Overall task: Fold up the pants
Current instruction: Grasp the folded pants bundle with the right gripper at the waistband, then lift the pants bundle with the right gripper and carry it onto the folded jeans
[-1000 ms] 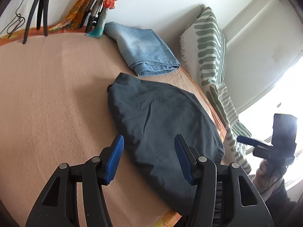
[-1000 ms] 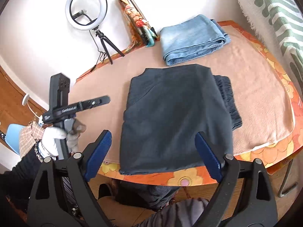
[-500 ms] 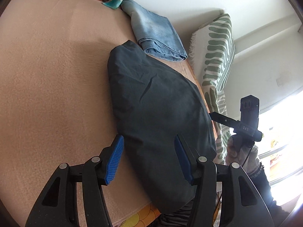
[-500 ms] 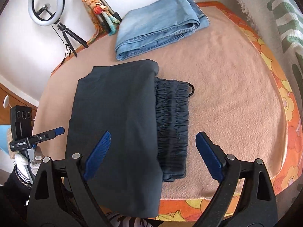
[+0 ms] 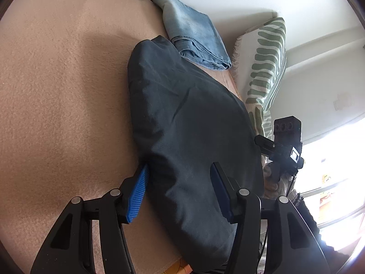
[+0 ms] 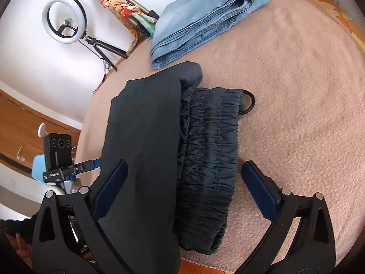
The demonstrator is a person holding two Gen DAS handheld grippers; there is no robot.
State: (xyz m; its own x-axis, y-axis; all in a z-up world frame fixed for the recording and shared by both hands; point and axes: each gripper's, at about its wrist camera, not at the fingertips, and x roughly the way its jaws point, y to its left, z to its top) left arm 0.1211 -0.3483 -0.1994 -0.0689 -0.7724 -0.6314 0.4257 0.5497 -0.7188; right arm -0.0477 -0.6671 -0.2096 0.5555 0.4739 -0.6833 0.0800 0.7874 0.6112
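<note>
Dark grey pants (image 5: 189, 118) lie folded on the pink blanket (image 5: 61, 91). In the right wrist view a smooth layer (image 6: 143, 137) covers the gathered elastic waistband (image 6: 209, 150). My left gripper (image 5: 179, 182) hangs low over the pants' near left edge, open, with one blue pad (image 5: 139, 194) at the fabric's border and the other above the cloth. My right gripper (image 6: 184, 182) straddles the waistband end. Its jaws are opening wide, and the pants lie under and between them without being pinched. Each gripper also shows in the other view: right gripper (image 5: 285, 146), left gripper (image 6: 59, 159).
Folded blue jeans (image 6: 205, 22) lie at the back of the table. A ring light on a tripod (image 6: 63, 20) and a scarf-wrapped stand (image 6: 123, 9) are behind it. A green-striped cloth (image 5: 267, 68) hangs at the far side. The orange floral table edge (image 6: 342, 16) borders the blanket.
Both grippers have dropped closer to the dark pants. The right one swung across to the waistband end and its jaws widened. The left one rolled and sank to the fabric's edge.
</note>
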